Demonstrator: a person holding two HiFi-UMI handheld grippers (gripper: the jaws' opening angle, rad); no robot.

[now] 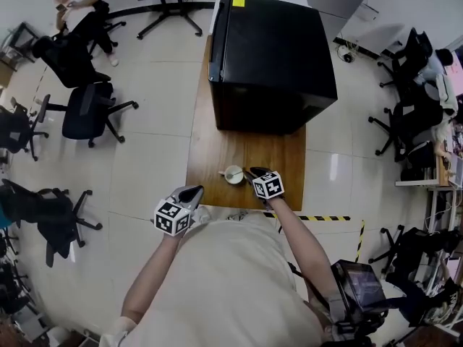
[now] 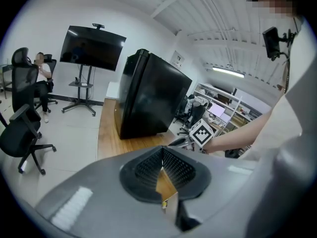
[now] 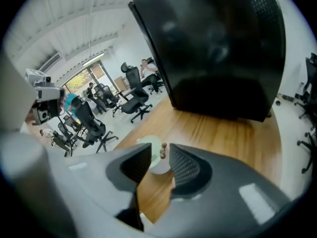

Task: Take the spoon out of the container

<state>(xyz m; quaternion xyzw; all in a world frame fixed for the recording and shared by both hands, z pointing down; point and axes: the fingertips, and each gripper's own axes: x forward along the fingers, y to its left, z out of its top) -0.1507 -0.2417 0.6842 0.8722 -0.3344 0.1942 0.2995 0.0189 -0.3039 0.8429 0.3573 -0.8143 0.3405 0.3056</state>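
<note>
Both arms reach forward, the left gripper (image 1: pixel 192 191) with jaws together, the right gripper (image 1: pixel 252 172) just ahead with jaws slightly apart.

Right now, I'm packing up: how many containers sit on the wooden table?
1: the white container on the table, at its front edge, beside the right gripper. The black box could hide more behind it.
</note>
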